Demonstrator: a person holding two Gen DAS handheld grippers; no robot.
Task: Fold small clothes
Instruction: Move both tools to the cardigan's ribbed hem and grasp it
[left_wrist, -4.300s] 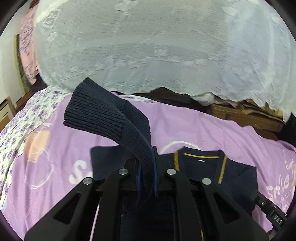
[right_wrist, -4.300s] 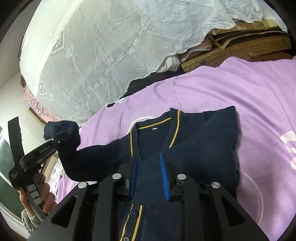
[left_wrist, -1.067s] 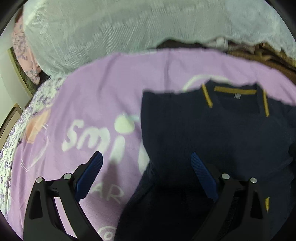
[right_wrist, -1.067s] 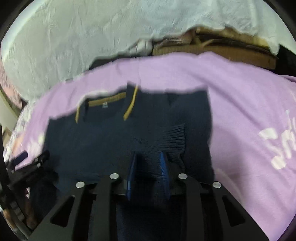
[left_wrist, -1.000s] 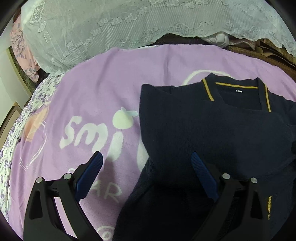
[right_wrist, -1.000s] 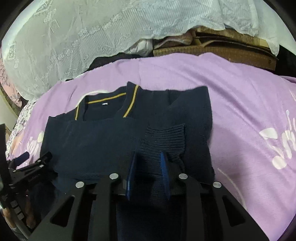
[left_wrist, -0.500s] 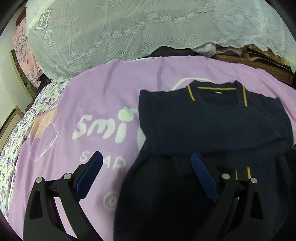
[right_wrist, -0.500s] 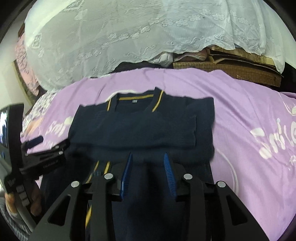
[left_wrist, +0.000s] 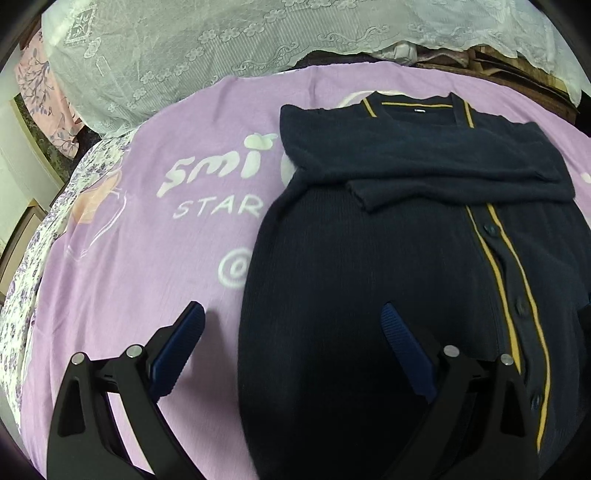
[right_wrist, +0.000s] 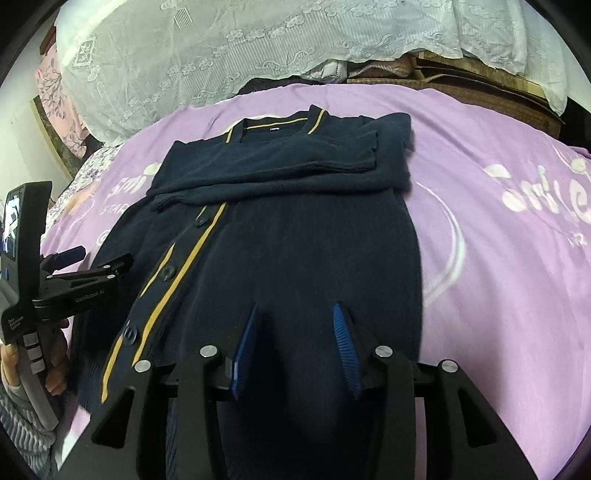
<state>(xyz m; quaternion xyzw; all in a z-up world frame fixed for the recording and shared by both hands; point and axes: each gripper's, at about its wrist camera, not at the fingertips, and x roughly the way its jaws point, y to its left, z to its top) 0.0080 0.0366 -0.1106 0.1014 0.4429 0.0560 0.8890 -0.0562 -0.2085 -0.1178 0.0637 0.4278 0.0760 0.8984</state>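
Folding the navy cardigan (right_wrist: 295, 229), flat on the purple bed (right_wrist: 498, 258), sleeves crossed over its chest.

Soft, limp knit; pinch the hem corners. Left gripper (left_wrist: 291, 347) and right gripper (right_wrist: 295, 332) hover spread, empty.

I am in a bedroom at home. I work over a bed (left_wrist: 110, 258) spread with a purple blanket (right_wrist: 498, 277) printed with white letters and cartoon shapes. A white lace cloth (right_wrist: 258, 48) hangs at the far side, over stacked bedding (right_wrist: 461, 77). A flowered sheet (left_wrist: 22, 288) shows at the bed's left edge.
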